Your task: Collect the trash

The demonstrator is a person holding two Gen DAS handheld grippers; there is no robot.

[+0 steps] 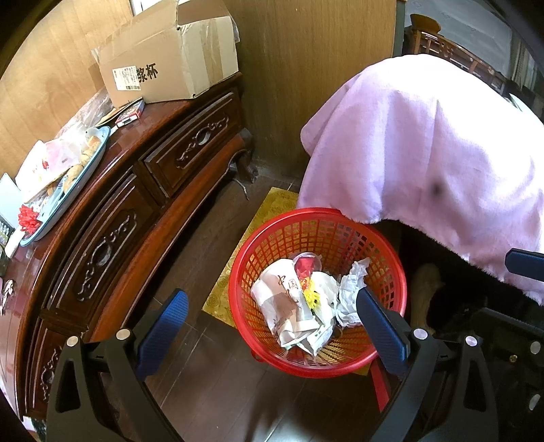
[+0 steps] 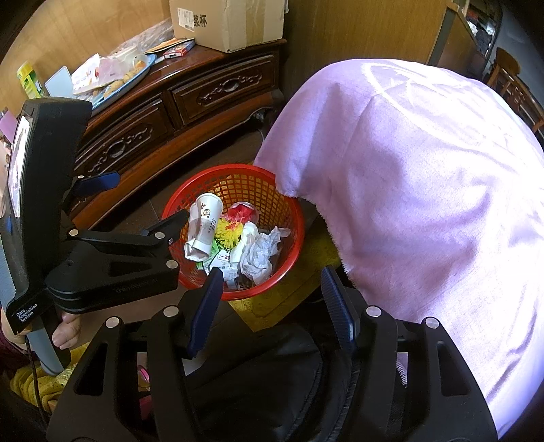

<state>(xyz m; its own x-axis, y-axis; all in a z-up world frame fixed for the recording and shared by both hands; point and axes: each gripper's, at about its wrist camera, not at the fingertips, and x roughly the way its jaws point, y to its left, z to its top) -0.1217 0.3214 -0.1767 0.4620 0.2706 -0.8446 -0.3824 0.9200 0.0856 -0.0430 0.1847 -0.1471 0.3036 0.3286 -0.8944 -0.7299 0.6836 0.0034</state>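
A red plastic basket [image 1: 238,272] [image 2: 176,200] stands on the dark floor, partly under a hanging purple cloth. Inside lie a crushed paper cup [image 1: 285,302] [image 2: 204,224], a crumpled white tissue [image 1: 350,295] [image 2: 261,251], a yellow flower-like scrap [image 1: 311,295] [image 2: 229,234] and a red lid [image 1: 306,265]. My left gripper [image 1: 272,294] [image 2: 151,195] hangs above the basket, open, with nothing between its blue pads. My right gripper [image 2: 272,272] is also open and empty, just short of the basket's near rim; one of its pads [image 1: 523,265] shows at the right edge of the left wrist view.
A carved dark wood cabinet [image 1: 153,190] [image 2: 190,98] runs along the left, carrying a cardboard box [image 1: 170,57] [image 2: 231,20] and a tray of food [image 1: 68,176] [image 2: 125,78]. The purple cloth [image 1: 425,153] [image 2: 425,187] drapes furniture on the right. A yellow mat [image 1: 272,204] lies under the basket.
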